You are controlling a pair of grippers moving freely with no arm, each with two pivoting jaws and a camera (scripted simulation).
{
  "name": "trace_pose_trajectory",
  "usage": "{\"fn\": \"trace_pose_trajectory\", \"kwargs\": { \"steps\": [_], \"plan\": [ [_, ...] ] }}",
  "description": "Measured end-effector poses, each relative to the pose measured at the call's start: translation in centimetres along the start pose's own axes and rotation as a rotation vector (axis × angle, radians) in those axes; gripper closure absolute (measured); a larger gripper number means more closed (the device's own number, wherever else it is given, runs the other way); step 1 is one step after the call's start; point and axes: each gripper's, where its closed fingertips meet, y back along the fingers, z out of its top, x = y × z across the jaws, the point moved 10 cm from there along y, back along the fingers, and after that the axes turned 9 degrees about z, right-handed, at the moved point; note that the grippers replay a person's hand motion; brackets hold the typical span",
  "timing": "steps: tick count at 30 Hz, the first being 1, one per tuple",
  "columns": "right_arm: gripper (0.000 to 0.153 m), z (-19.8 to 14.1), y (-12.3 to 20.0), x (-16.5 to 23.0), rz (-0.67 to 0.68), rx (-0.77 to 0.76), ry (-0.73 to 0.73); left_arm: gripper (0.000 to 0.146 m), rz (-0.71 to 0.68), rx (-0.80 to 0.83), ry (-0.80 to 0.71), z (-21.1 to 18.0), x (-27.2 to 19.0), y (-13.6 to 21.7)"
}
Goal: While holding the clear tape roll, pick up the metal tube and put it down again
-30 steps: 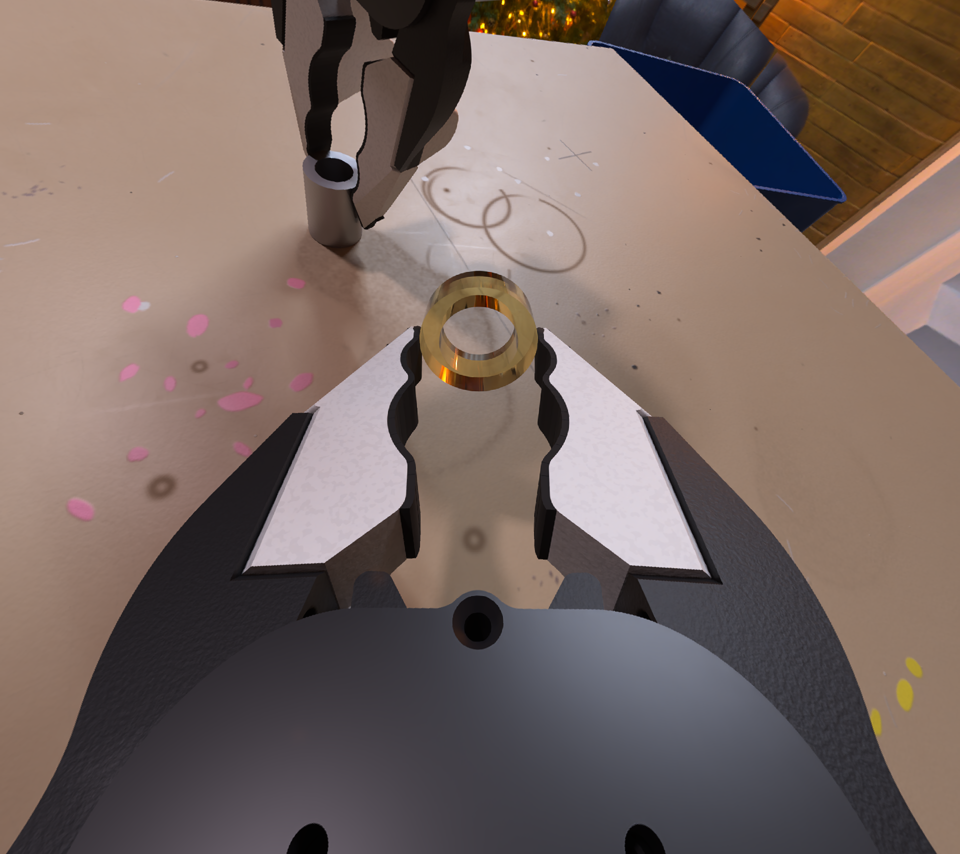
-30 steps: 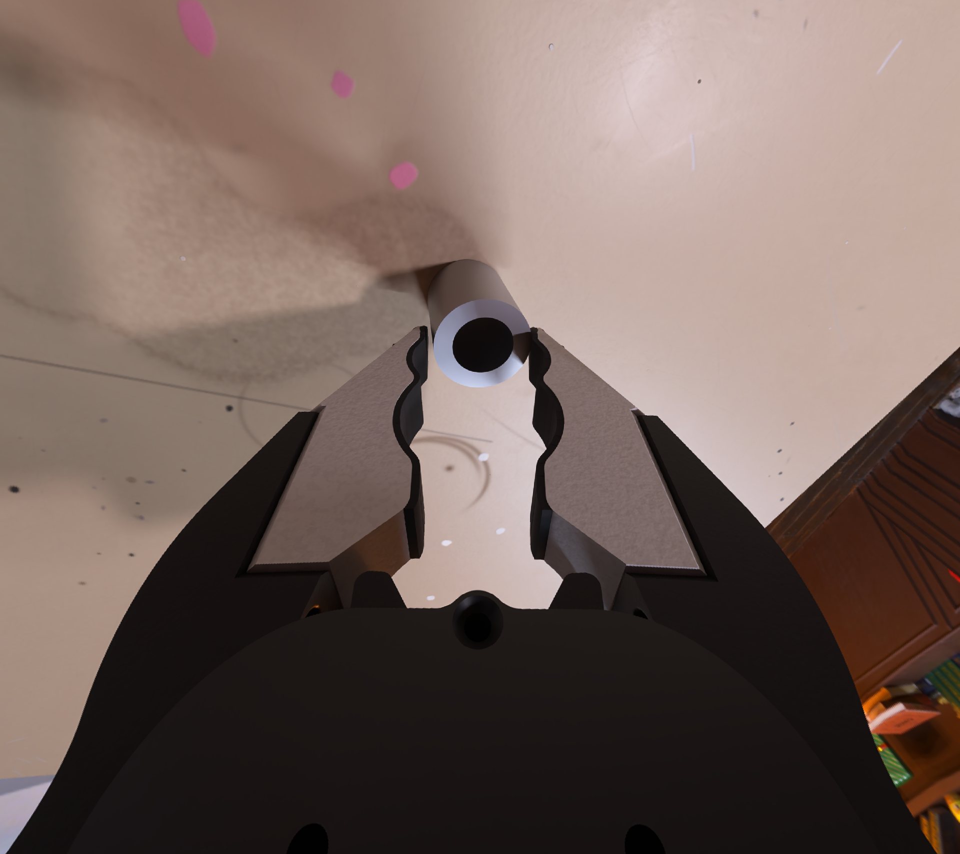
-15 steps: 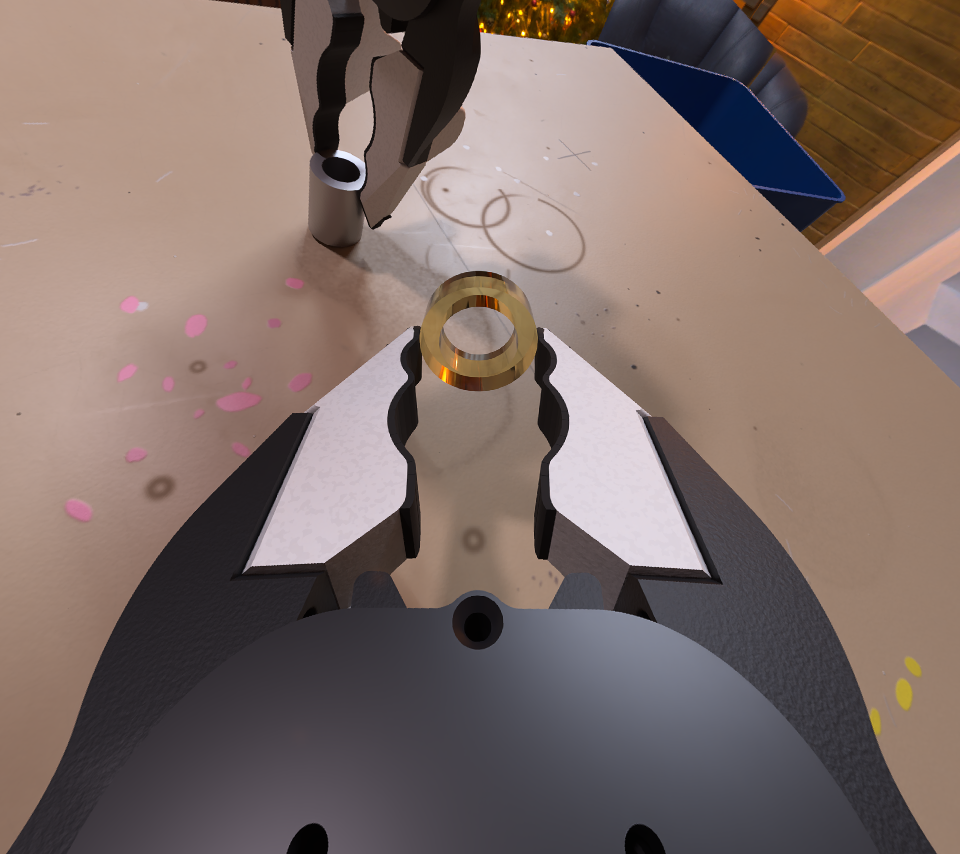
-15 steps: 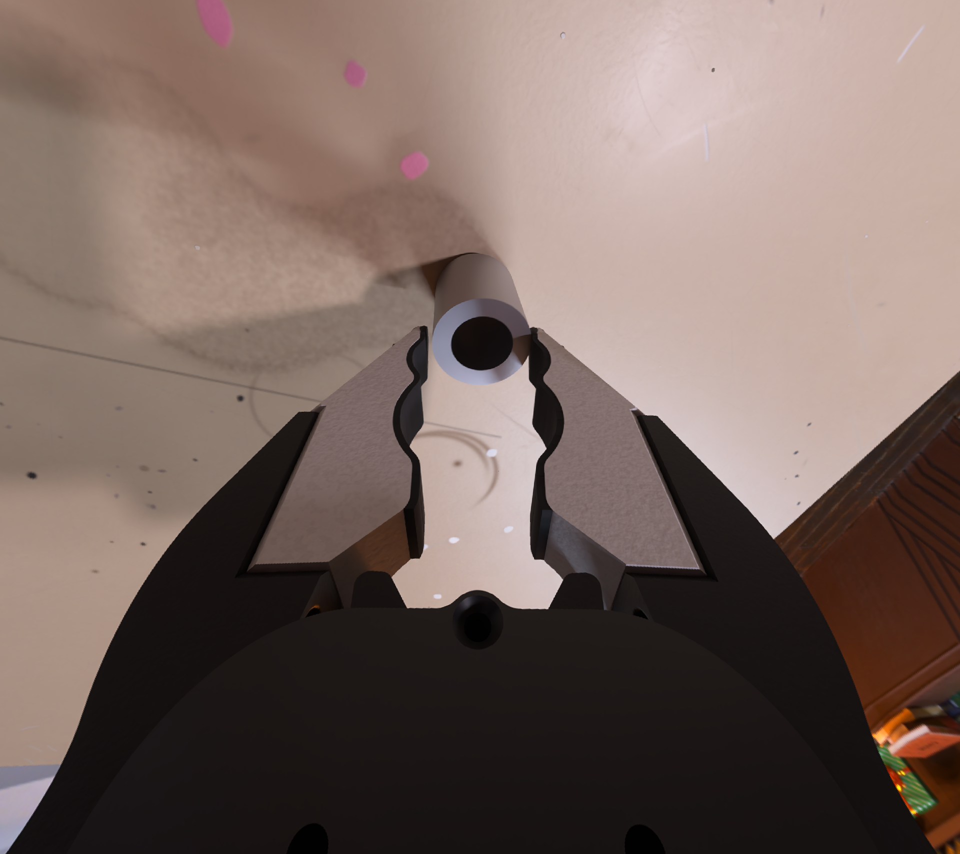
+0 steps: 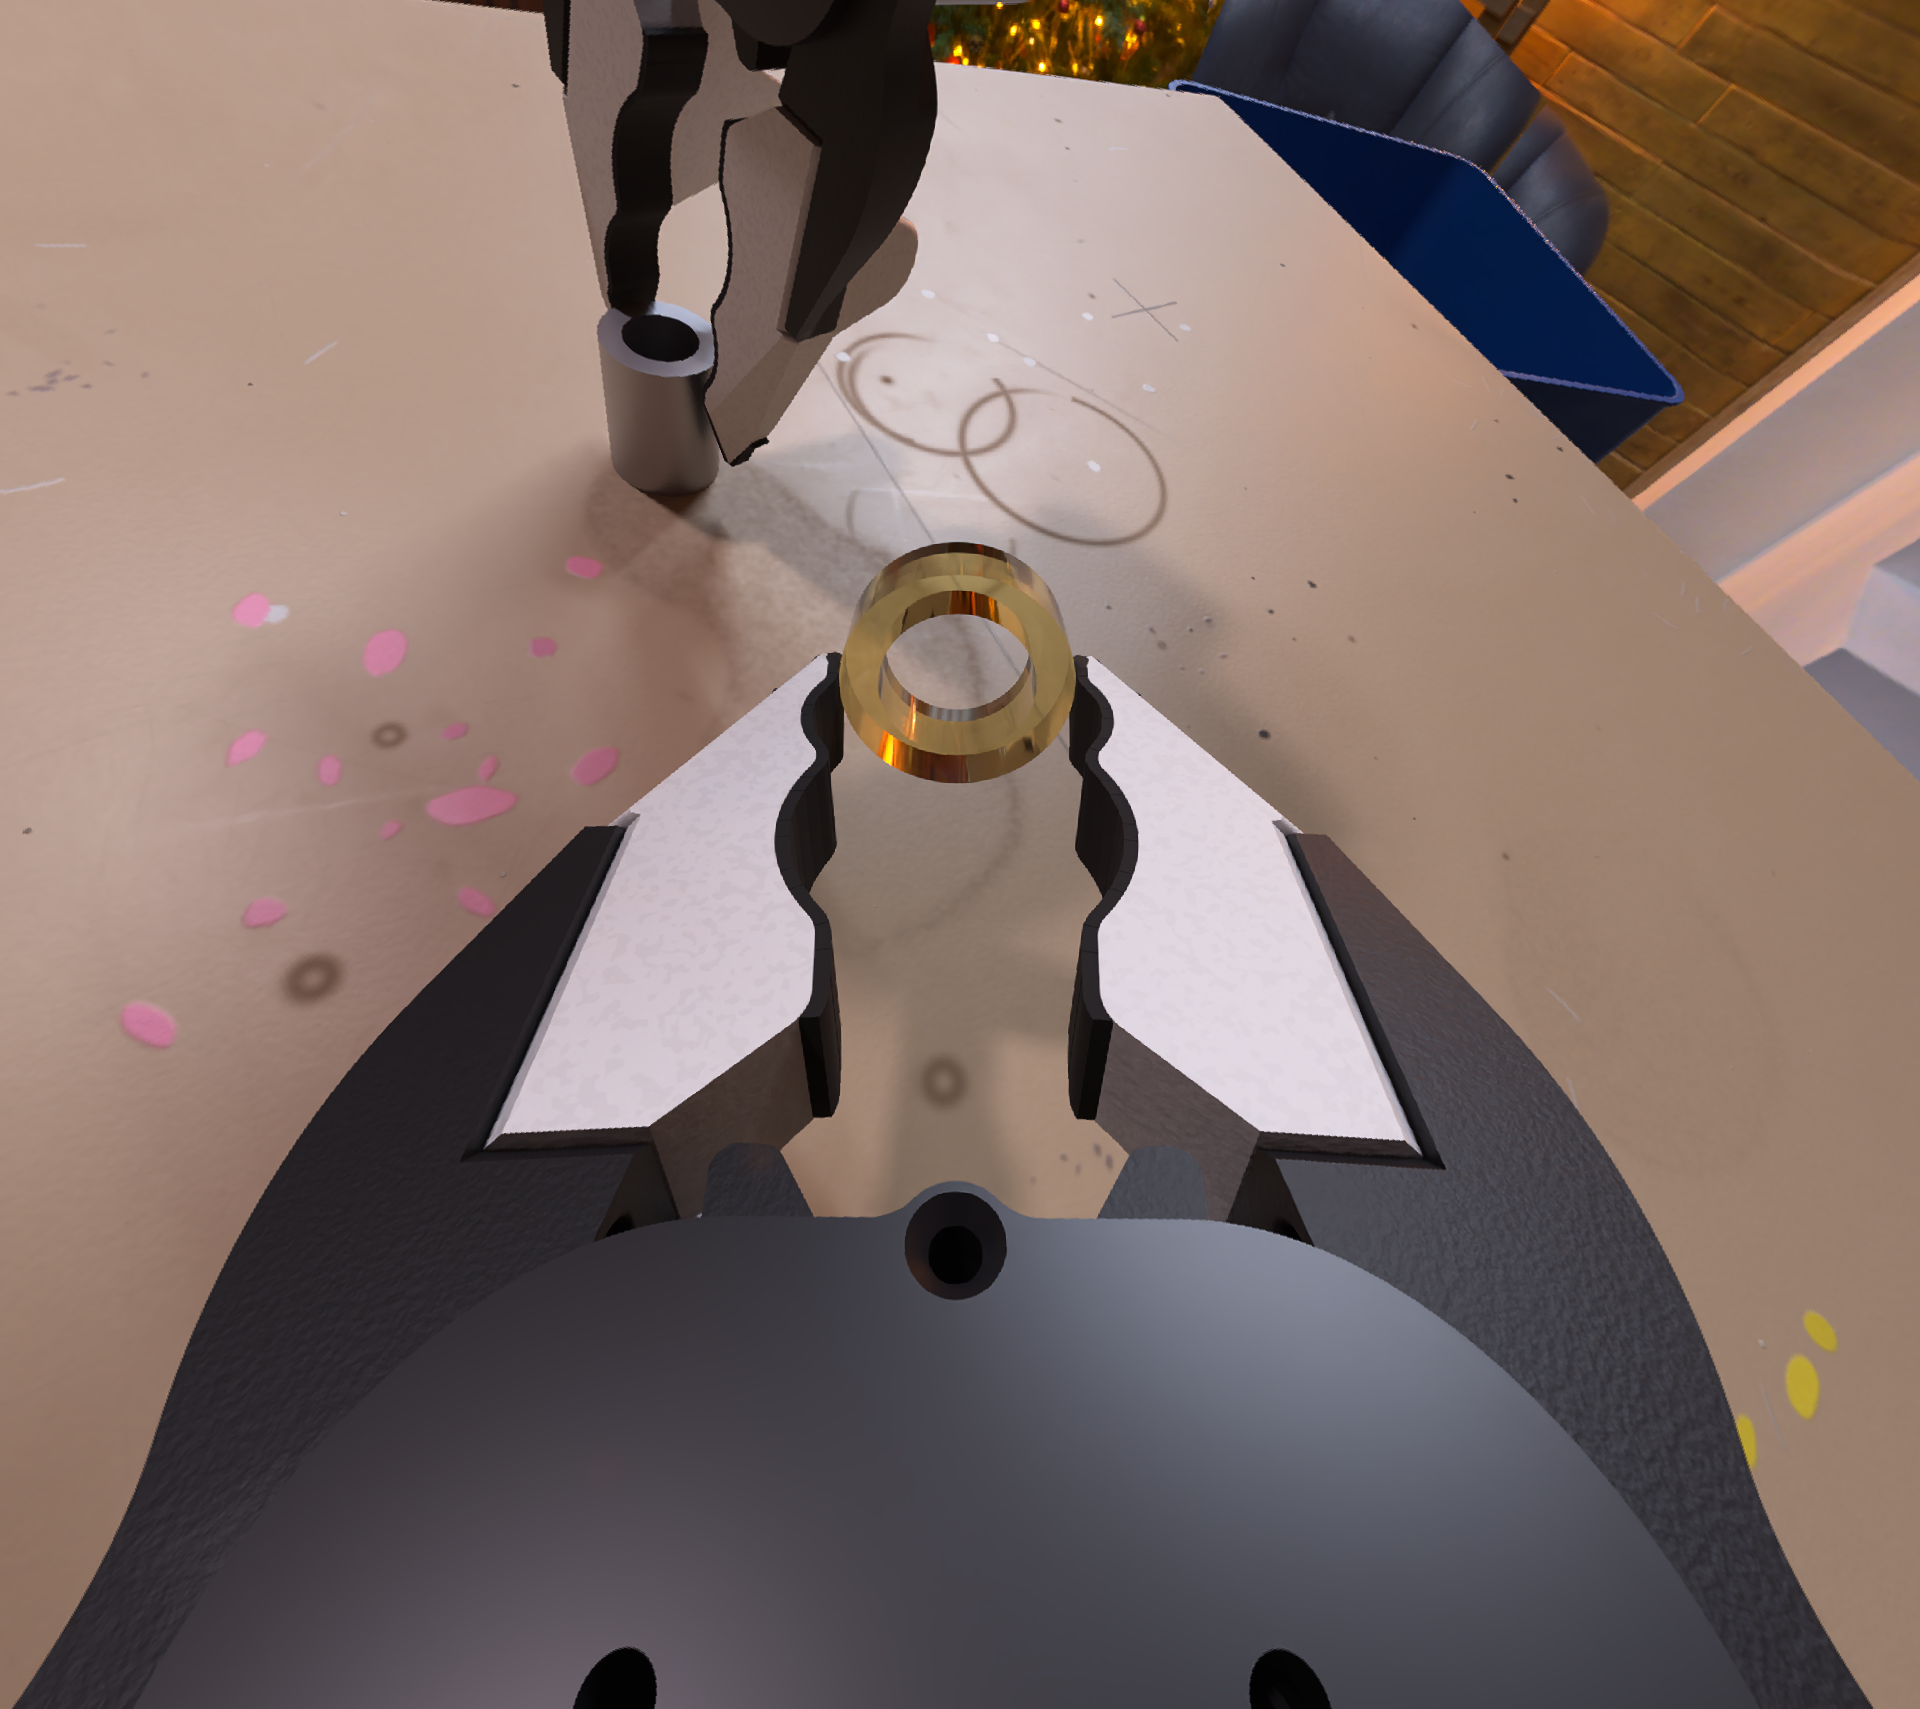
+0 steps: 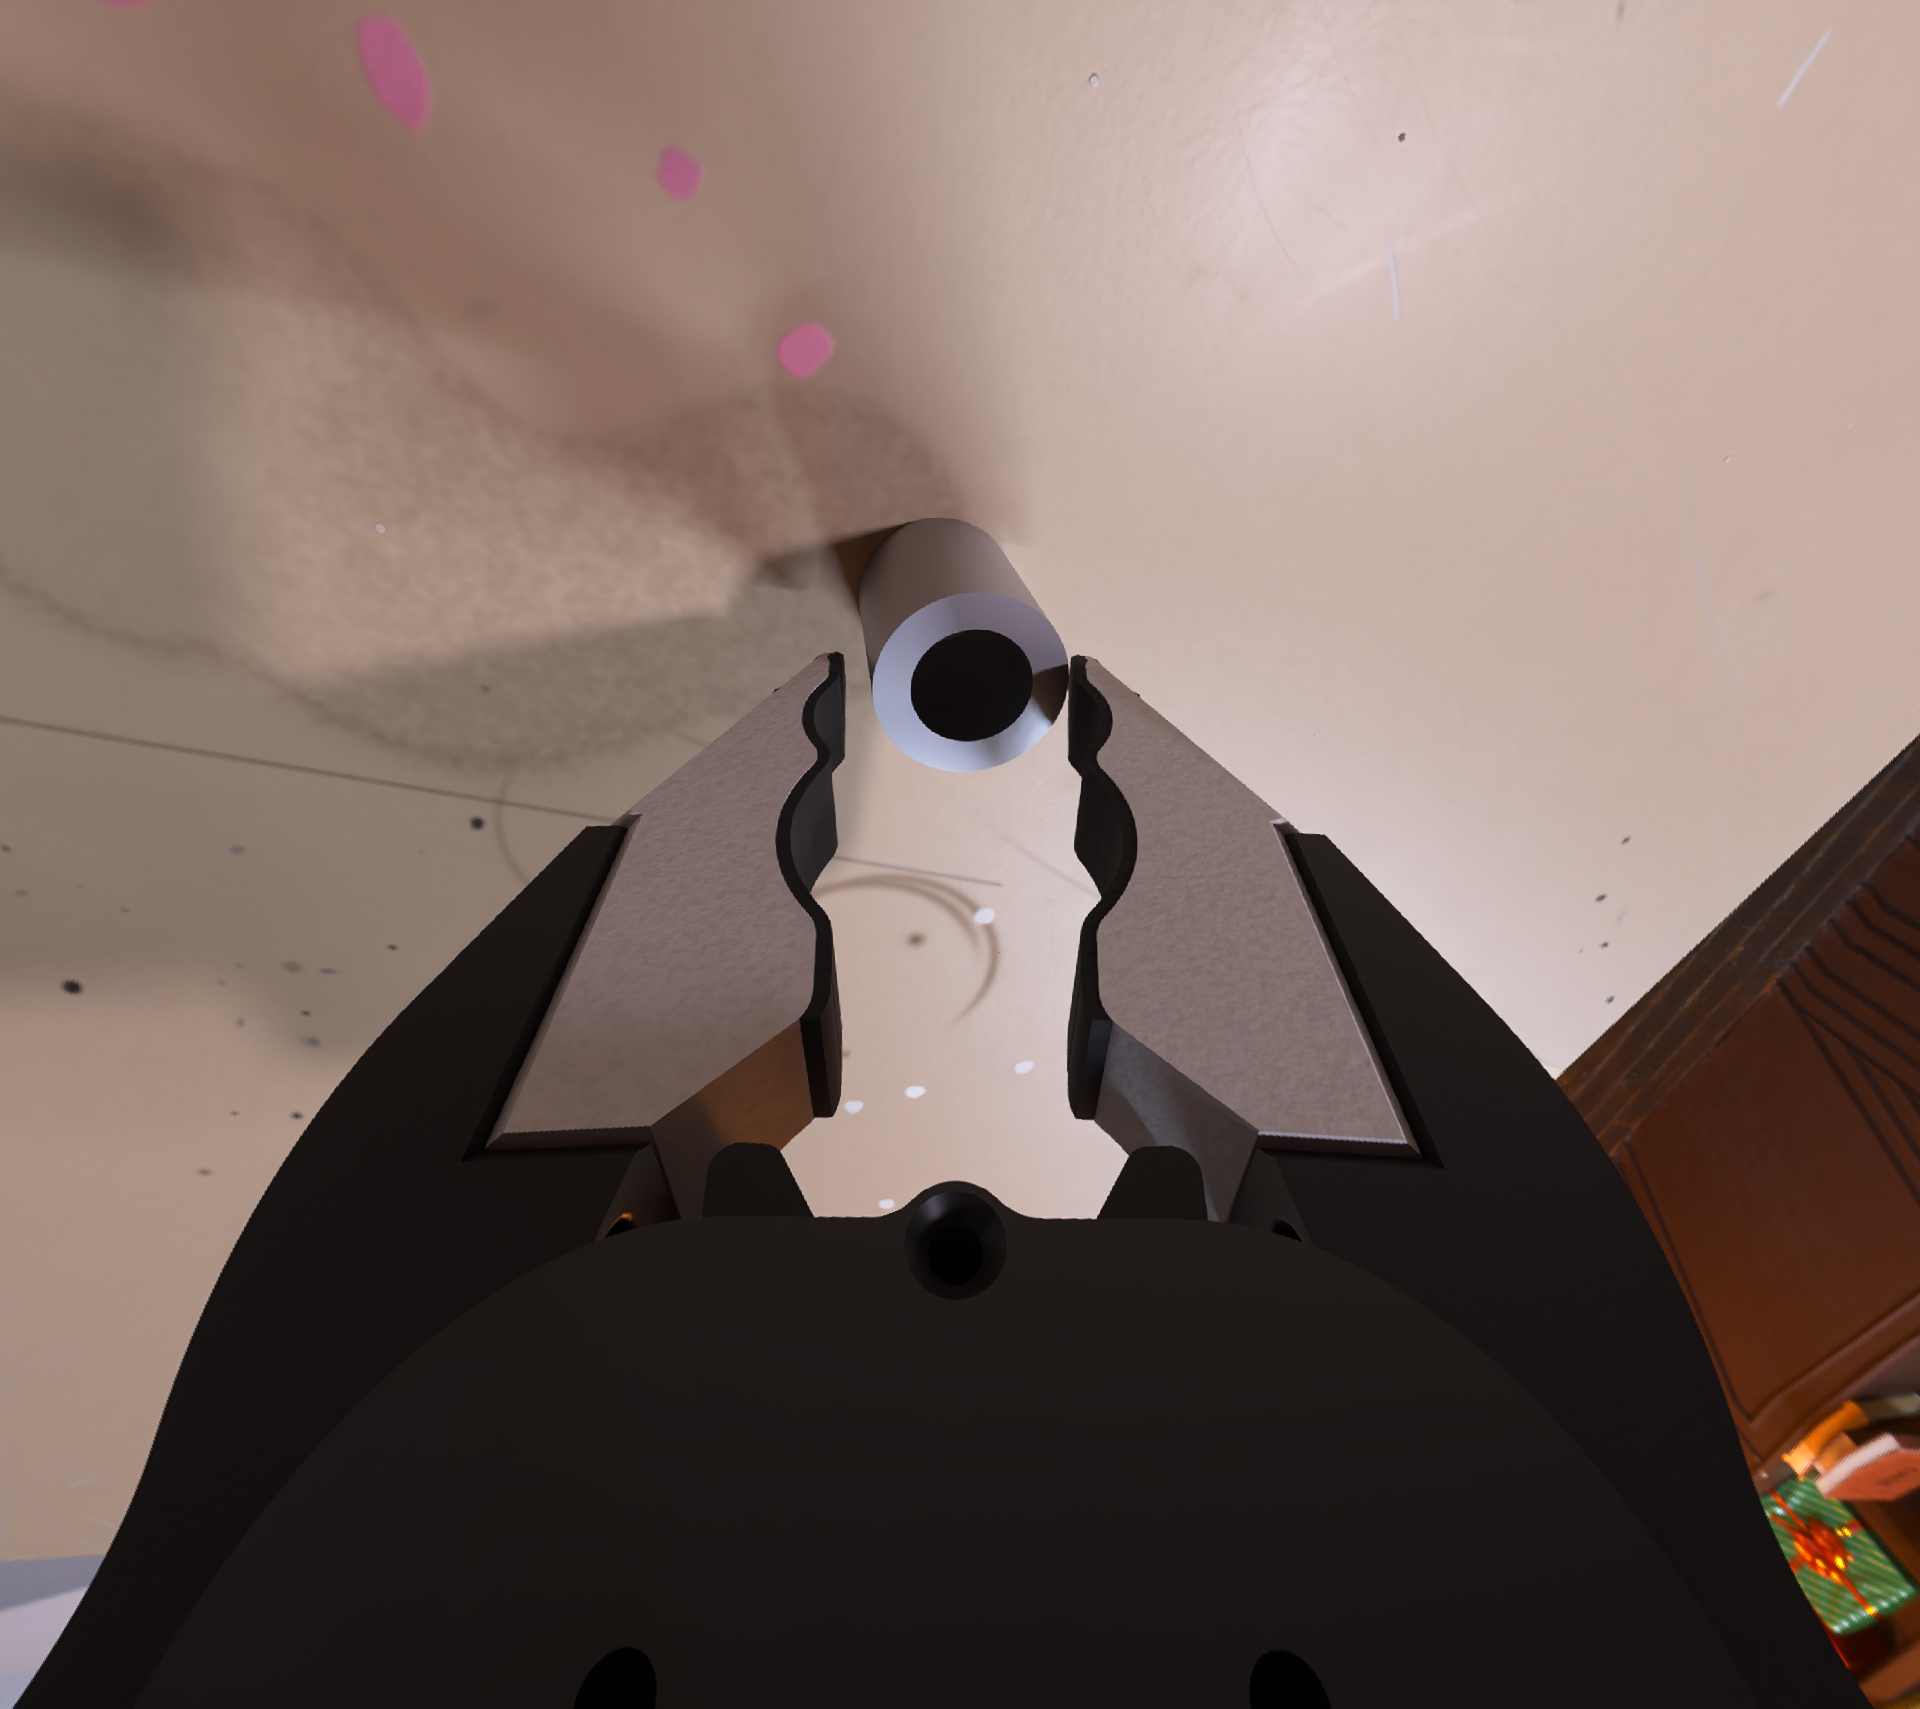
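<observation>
My left gripper (image 5: 956, 672) is shut on the clear amber tape roll (image 5: 961, 740) and holds it at its fingertips above the tan table (image 5: 1403, 776). The short metal tube (image 5: 657, 423) stands upright on the table, farther off to the left. My right gripper (image 5: 686, 371) hangs over it from above, one finger on each side of its top. In the right wrist view the tube's open end (image 6: 894, 693) sits between the fingertips of the right gripper (image 6: 956, 672). A thin gap shows at the left finger, and the right finger is at the rim.
Pink paint spots (image 5: 468, 802) and brown ring stains (image 5: 1060, 464) mark the table. A blue bin (image 5: 1455, 236) stands past the table's right edge, with dark chairs (image 5: 1382, 49) behind it. A brown wooden cabinet (image 6: 1766, 1088) shows beyond the table edge in the right wrist view.
The right gripper's fingers have parted slightly, so a gap now shows beside the tube. The tube stays upright on the table. The left gripper and tape roll have not moved.
</observation>
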Motion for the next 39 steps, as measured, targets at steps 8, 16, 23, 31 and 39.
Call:
{"fn": "trace_pose_trajectory", "kwargs": {
  "steps": [8, 16, 23, 31, 39],
  "plan": [
    [0.116, 0.0, 0.1, -0.1, 0.007, -0.006, 0.001, 0.103, -0.001, 0.001, 0.001, 0.0, 0.0, 0.0],
    [0.116, 0.0, 0.1, 0.0, -0.002, 0.004, 0.012, 0.103, 0.0, -0.001, 0.0, 0.0, 0.0, 0.0],
    [0.116, -0.3, 0.2, 0.1, -0.018, 0.004, 0.028, 0.103, -0.001, -0.002, 0.0, 0.0, 0.0, 0.0],
    [0.116, -0.7, 0.9, -0.1, 0.014, -0.035, 0.002, 0.103, -0.003, -0.001, 0.002, 0.0, 0.0, 0.0],
    [0.106, -0.2, 0.1, -0.5, 0.02, -0.021, -0.017, 0.103, -0.004, 0.0, -0.002, 0.0, -0.1, -0.1]
  ]
}}
